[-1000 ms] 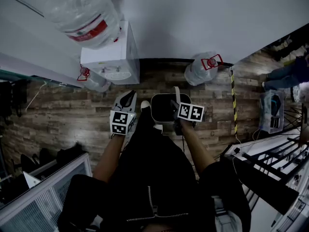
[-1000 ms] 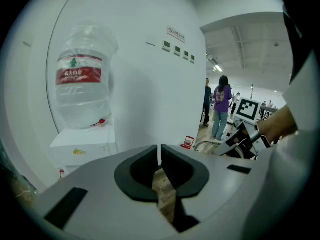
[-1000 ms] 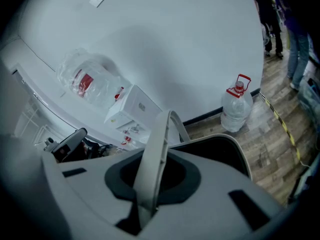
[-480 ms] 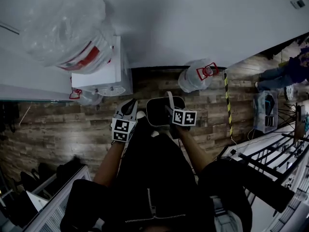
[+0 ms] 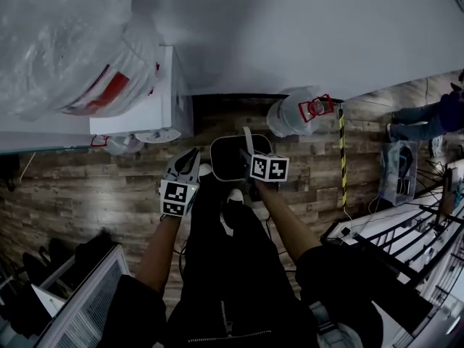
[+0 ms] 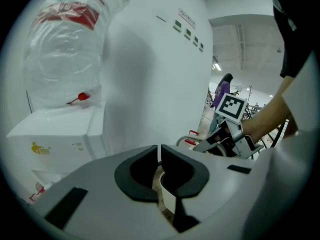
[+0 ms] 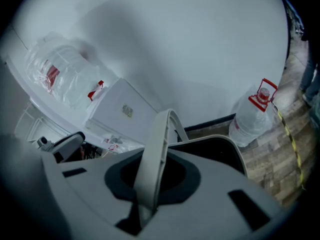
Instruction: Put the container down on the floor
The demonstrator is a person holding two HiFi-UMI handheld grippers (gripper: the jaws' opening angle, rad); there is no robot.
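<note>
Wood-plank floor [image 5: 72, 187] is running up to a white wall [image 5: 290, 35]. At twelve o'clock of the person, the container [image 5: 226, 158] is hanging, possibly just off the planks. The right gripper [image 7: 149, 181] is clamping its handle [image 7: 156, 134]. At its nine o'clock, the left gripper [image 6: 160, 156] is holding its jaws together, empty.

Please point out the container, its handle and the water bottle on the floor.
container [image 5: 230, 159], head view, its dark inside wall
handle [image 7: 155, 149], right gripper view, middle of the band
water bottle [image 5: 290, 114], head view, its clear body
</note>
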